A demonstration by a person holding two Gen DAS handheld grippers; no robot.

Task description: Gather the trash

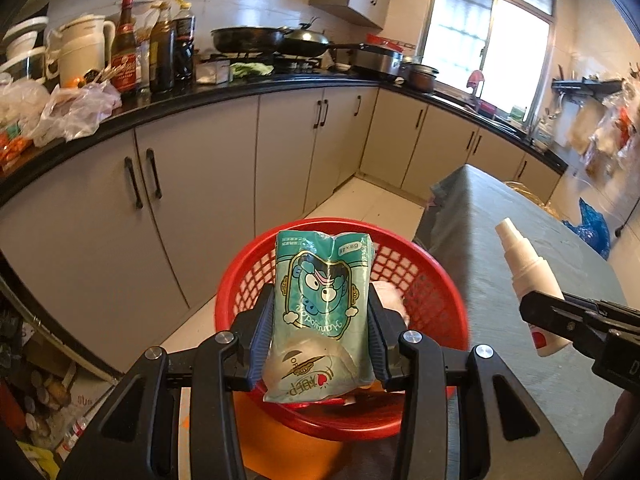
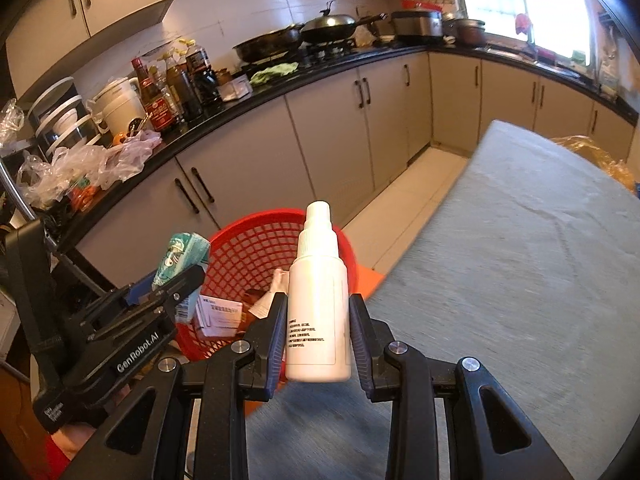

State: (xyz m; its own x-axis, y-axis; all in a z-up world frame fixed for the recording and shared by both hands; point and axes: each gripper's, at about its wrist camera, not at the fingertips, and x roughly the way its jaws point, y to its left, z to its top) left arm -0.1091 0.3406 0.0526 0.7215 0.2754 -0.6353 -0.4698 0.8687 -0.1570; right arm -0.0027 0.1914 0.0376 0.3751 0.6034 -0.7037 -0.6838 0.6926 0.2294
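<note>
Centre frame, left gripper (image 1: 322,330) clamps soft teal packet (image 1: 322,312) mid-body over red basket (image 1: 440,280); right gripper (image 2: 318,340) pinches light, rigid, slick spray bottle (image 2: 318,300).

The left tool (image 1: 322,320) clamps a teal tissue packet (image 1: 322,312) above the red basket (image 1: 424,276); beside it, the right tool (image 1: 540,312) holds a white spray bottle (image 1: 528,268) over the grey surface (image 1: 500,232).

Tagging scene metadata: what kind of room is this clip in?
A home kitchen, by the look of it. A black countertop runs over grey cabinets, woks sit on a gas stove, and sauce bottles crowd the counter. A red basket takes the trash.
</note>
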